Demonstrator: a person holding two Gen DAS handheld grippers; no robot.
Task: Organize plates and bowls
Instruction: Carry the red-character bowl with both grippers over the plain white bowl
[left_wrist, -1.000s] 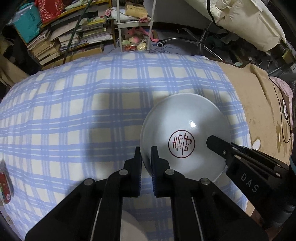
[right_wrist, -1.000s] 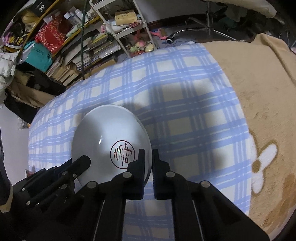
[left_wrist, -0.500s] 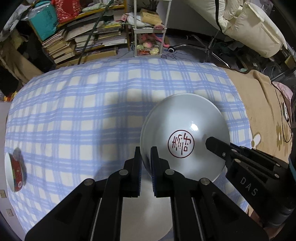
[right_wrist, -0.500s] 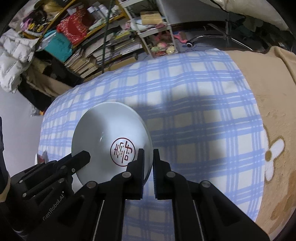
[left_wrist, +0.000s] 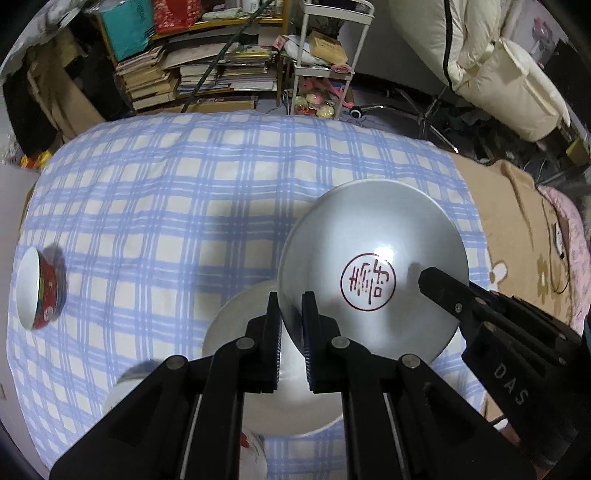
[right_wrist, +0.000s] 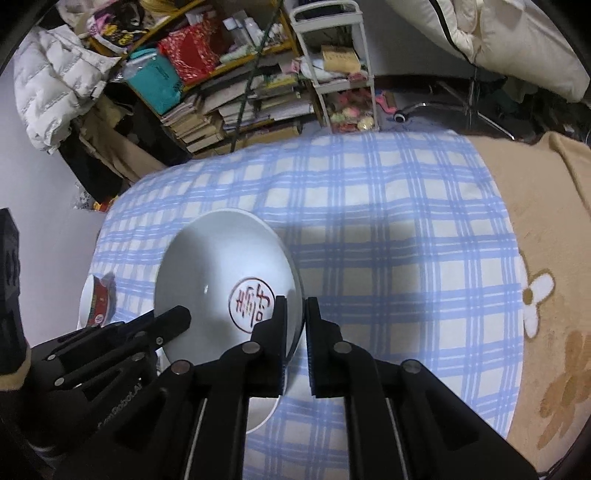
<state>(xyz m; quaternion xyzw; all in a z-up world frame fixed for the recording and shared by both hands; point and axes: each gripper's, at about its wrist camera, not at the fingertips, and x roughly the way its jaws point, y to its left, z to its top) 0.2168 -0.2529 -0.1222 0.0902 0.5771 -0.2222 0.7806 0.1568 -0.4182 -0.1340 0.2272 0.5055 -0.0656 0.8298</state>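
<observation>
A white plate with a red round emblem is held in the air over the checked cloth, gripped on two sides. My left gripper is shut on its left rim. My right gripper is shut on its right rim; the plate also shows in the right wrist view. Below it a second white plate lies on the cloth. A red-patterned bowl stands at the far left, also in the right wrist view.
A blue and white checked cloth covers the surface, with a tan flower-print blanket to the right. Another white dish edge shows near the left fingers. Shelves, books and a cart stand beyond the far edge.
Both grippers have risen with the plate. More of the cloth, the second plate below and the red bowl at left have come into view.
</observation>
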